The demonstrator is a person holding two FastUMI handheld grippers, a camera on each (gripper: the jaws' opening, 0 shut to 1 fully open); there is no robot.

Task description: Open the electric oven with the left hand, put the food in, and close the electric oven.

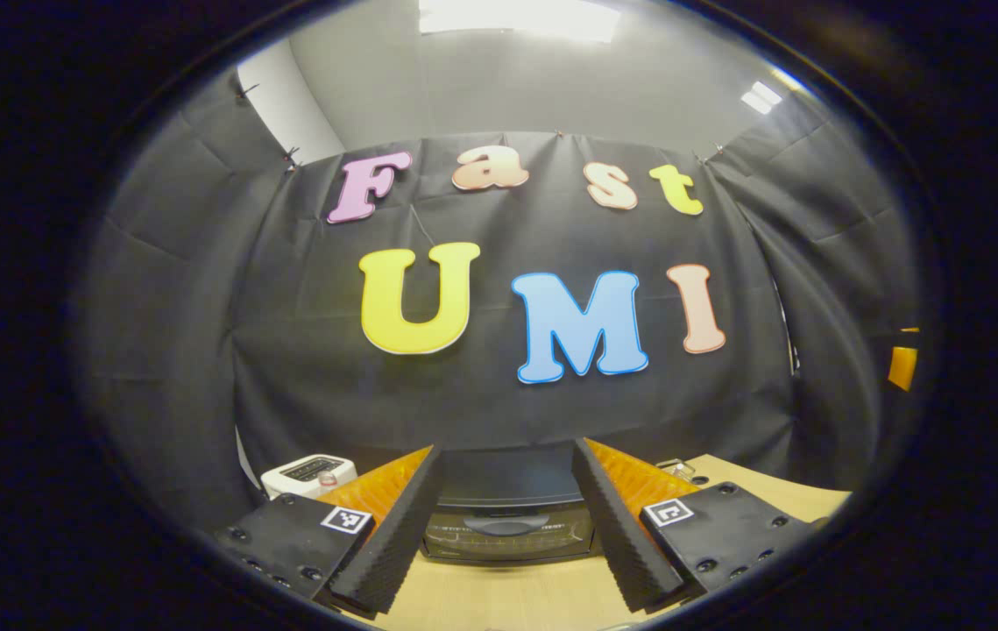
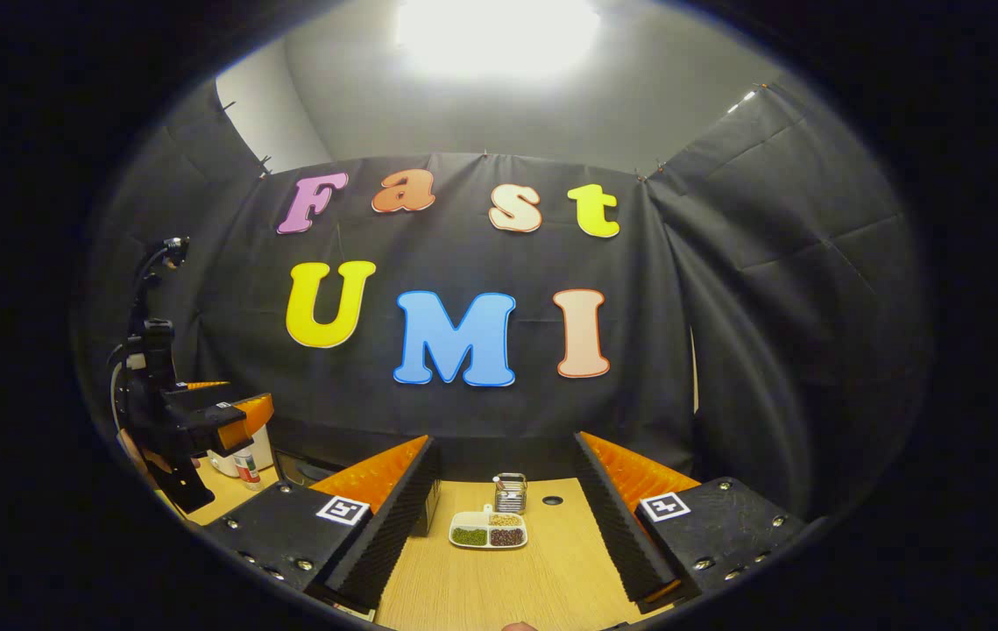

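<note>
The left gripper (image 1: 507, 526) is held with its jaws wide apart and nothing between them, above the wooden tabletop (image 1: 507, 596). Straight ahead, framed between the two fingers, the electric oven (image 1: 507, 517) is seen standing on the tabletop with its door closed; a dark handle can be made out on the front. A white appliance (image 1: 310, 473) is placed to the left of it.

The right gripper (image 2: 507, 517) is likewise spread apart and empty. Beyond its fingers, a divided dish of food (image 2: 488, 532) is set on the tabletop, with a small metal holder (image 2: 510, 492) just behind it. Farther left in the right gripper view, the left gripper is seen from the side, held up near a small can (image 2: 246, 467).

A risk is judged in the door: if the handle is caught off-centre, the fingers could slip or the oven could be dragged. The shallow dish could be tipped and its contents spilled when lifted.

No brand or writing on the oven or appliance can be read; only square coded markers are carried on the grippers.
</note>
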